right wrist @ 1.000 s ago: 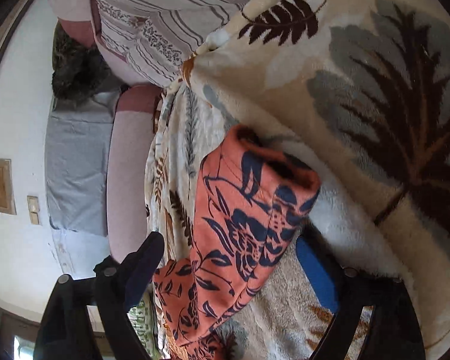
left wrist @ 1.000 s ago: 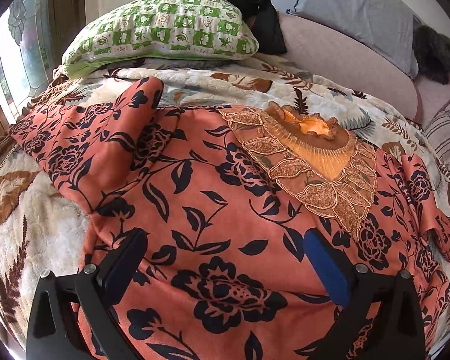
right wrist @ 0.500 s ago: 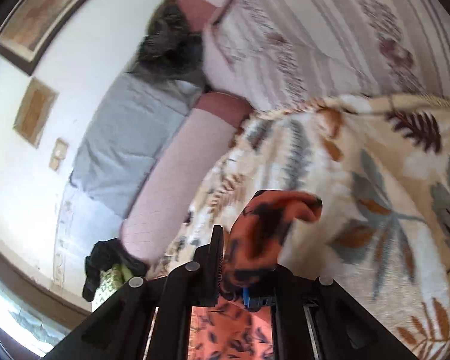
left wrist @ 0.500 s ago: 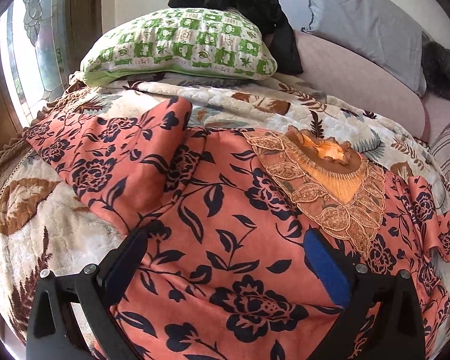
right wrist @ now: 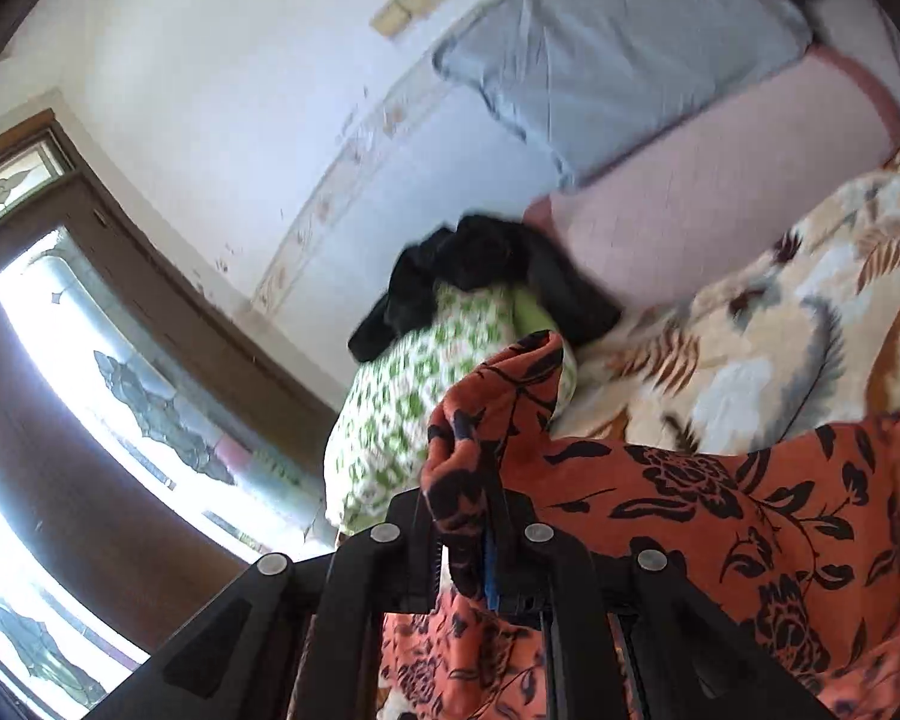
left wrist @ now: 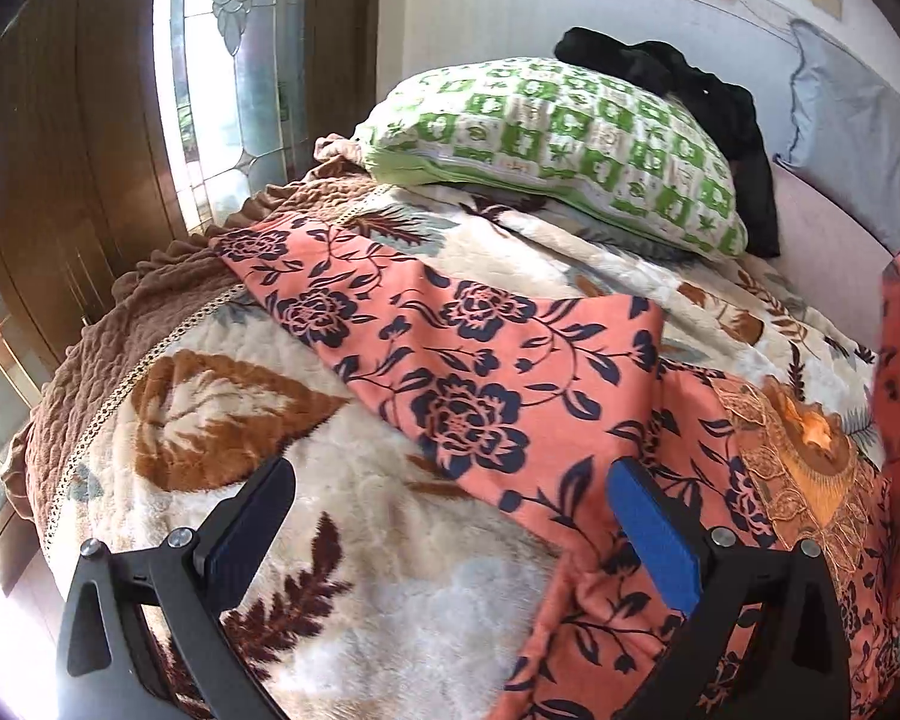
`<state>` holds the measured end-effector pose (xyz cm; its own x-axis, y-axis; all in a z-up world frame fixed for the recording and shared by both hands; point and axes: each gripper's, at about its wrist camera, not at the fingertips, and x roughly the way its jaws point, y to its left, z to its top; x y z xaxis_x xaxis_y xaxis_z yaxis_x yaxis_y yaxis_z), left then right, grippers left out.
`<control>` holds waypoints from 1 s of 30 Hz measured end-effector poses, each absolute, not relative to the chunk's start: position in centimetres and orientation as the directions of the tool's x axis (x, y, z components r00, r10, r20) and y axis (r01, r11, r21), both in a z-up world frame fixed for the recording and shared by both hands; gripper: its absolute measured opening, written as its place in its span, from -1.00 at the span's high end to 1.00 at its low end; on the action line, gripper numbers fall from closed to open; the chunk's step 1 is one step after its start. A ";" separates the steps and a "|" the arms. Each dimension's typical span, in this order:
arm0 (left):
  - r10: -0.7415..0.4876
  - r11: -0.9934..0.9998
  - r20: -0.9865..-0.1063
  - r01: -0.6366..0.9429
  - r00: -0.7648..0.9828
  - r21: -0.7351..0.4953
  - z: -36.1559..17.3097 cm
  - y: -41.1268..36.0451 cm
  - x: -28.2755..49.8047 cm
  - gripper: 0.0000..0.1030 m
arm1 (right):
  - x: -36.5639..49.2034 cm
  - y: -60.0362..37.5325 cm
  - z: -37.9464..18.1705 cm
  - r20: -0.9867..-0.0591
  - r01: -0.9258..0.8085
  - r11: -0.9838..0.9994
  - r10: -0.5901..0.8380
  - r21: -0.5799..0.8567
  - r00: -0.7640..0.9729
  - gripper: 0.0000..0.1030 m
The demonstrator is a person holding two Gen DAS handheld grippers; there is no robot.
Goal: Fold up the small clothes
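Orange floral garment (left wrist: 486, 372) on leaf-print blanket (left wrist: 342, 540), right claw (right wrist: 471, 540) easing slightly on its sleeve, apparently lifted, left claw (left wrist: 450, 528) open

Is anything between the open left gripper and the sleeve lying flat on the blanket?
Nothing visible. The left gripper hangs open over the blanket, and the sleeve lies flat just ahead with only bare blanket between. The pillow sits farther back, clear of the path.

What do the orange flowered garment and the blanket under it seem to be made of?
The orange flowered garment looks like thin, smooth woven cloth: it drapes limply and creases sharply. The blanket looks like thick plush fleece: its surface is fuzzy and matted.
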<state>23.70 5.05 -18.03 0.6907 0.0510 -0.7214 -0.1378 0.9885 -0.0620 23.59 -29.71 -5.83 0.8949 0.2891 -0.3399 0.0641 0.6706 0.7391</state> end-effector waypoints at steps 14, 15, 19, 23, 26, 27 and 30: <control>0.191 0.914 -0.769 -0.396 0.610 -0.087 -18.4 13.2 25.1 -1.00 | 26.7 -21.8 -20.2 -0.434 0.125 0.499 0.572 0.858 0.696 -0.70; 0.193 0.903 -0.776 -0.418 0.601 -0.099 -18.6 13.8 25.0 -1.00 | 26.2 -22.5 -19.4 -0.428 0.115 0.514 0.546 0.850 0.720 -0.70; 0.195 0.885 -0.800 -0.453 0.568 -0.106 -19.2 14.8 25.1 -1.00 | 26.5 -23.6 -20.8 -0.491 0.173 0.544 0.519 0.821 0.700 -0.37; 0.198 0.881 -0.802 -0.461 0.563 -0.106 -19.4 15.9 25.4 -1.00 | 27.3 -22.0 -26.3 -0.631 0.257 0.634 0.476 0.729 0.613 0.36; 0.167 0.862 -0.794 -0.477 0.585 -0.171 -19.3 18.0 25.5 -1.00 | 25.2 -22.4 -26.0 -0.548 0.165 0.648 0.450 0.744 0.705 0.36; 0.158 0.853 -0.786 -0.483 0.598 -0.196 -19.1 18.7 25.5 -1.00 | 24.5 -22.7 -25.8 -0.522 0.146 0.646 0.440 0.749 0.731 0.37; 0.103 0.829 -0.760 -0.478 0.642 -0.291 -18.9 21.1 26.2 -1.00 | 23.7 -23.3 -26.7 -0.519 0.125 0.666 0.437 0.736 0.734 0.39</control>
<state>26.22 21.05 -18.87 0.6419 0.1032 -0.7598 -0.4781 0.8285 -0.2914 23.68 -23.30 -26.69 0.7344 0.4368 -0.5195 0.1246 0.6656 0.7359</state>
